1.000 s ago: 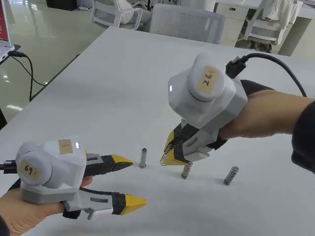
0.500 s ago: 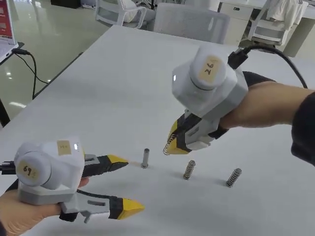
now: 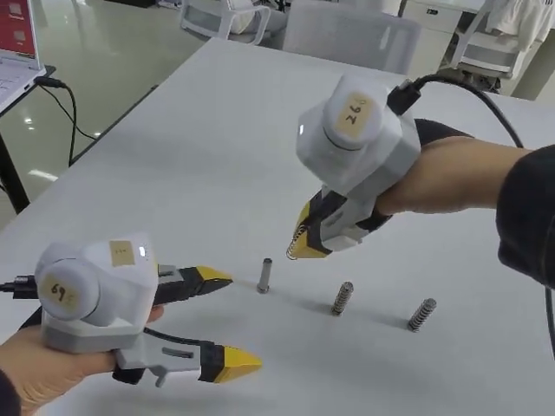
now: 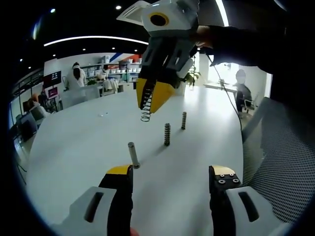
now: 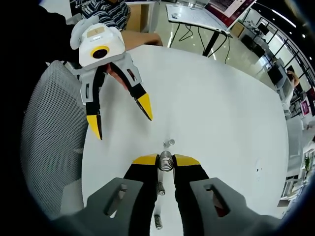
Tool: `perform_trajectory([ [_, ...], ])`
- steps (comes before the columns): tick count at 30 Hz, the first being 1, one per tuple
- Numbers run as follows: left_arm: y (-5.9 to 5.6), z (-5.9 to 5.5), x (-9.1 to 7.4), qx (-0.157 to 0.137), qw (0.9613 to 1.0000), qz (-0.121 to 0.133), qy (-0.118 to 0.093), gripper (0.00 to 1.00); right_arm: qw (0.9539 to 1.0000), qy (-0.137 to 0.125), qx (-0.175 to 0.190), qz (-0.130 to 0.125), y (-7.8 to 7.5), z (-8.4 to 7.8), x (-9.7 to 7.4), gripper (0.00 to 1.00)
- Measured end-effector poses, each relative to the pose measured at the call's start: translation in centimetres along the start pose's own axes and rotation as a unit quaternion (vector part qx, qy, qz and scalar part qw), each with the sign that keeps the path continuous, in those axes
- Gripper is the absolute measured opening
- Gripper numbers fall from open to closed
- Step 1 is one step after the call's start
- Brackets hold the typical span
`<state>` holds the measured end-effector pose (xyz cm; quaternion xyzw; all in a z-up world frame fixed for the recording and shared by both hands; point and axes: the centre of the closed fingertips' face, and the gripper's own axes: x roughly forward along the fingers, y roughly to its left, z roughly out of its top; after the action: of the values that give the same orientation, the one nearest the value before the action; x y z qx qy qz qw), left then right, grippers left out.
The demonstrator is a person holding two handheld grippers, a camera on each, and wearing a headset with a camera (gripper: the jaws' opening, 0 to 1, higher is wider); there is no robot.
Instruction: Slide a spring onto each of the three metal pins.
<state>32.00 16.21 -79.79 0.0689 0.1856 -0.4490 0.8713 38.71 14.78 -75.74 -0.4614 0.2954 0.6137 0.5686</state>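
Note:
My right gripper point(image 3: 297, 250) is shut on a small spring point(image 3: 298, 237), which hangs from its yellow tips above the white table, up and right of the bare metal pin point(image 3: 264, 276). In the right gripper view the spring point(image 5: 166, 163) sits between the shut jaws, with the bare pin point(image 5: 169, 143) just beyond. Two other pins wear springs: one point(image 3: 342, 297) in the middle, one point(image 3: 422, 314) to the right. My left gripper point(image 3: 231, 319) stands open and holds nothing, to the left of the bare pin point(image 4: 133, 155). In its view my left gripper point(image 4: 171, 171) faces the held spring point(image 4: 145, 105).
The white table point(image 3: 199, 147) stretches far back and to the left, with its left edge near a cable point(image 3: 69, 100). Grey mesh chairs point(image 3: 347, 35) stand behind the far edge. The right gripper's black cable point(image 3: 486, 87) runs over the person's sleeve.
My right gripper has lifted with the spring and drawn a little leftward, away from the middle sprung pin toward the bare pin. The left gripper has stayed open in about the same place.

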Motion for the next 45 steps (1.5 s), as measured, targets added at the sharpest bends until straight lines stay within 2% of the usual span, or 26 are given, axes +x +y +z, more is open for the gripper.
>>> perform_trajectory([
  [6, 0.1, 0.0, -0.1, -0.002, 1.0, 0.003, -0.001, 0.61, 1.0, 0.003, -0.004, 0.002, -0.7, 0.1, 1.0, 0.13],
  [17, 0.2, 0.1, -0.2, -0.002, 1.0, 0.006, 0.0, 0.61, 0.9998, 0.011, -0.003, 0.015, -0.5, 0.3, 2.3, 0.13],
  [45, 0.6, -0.3, -0.5, -0.011, 0.9998, 0.016, 0.0, 0.59, 0.9992, 0.017, -0.001, 0.035, -0.9, 0.0, 4.2, 0.13],
])
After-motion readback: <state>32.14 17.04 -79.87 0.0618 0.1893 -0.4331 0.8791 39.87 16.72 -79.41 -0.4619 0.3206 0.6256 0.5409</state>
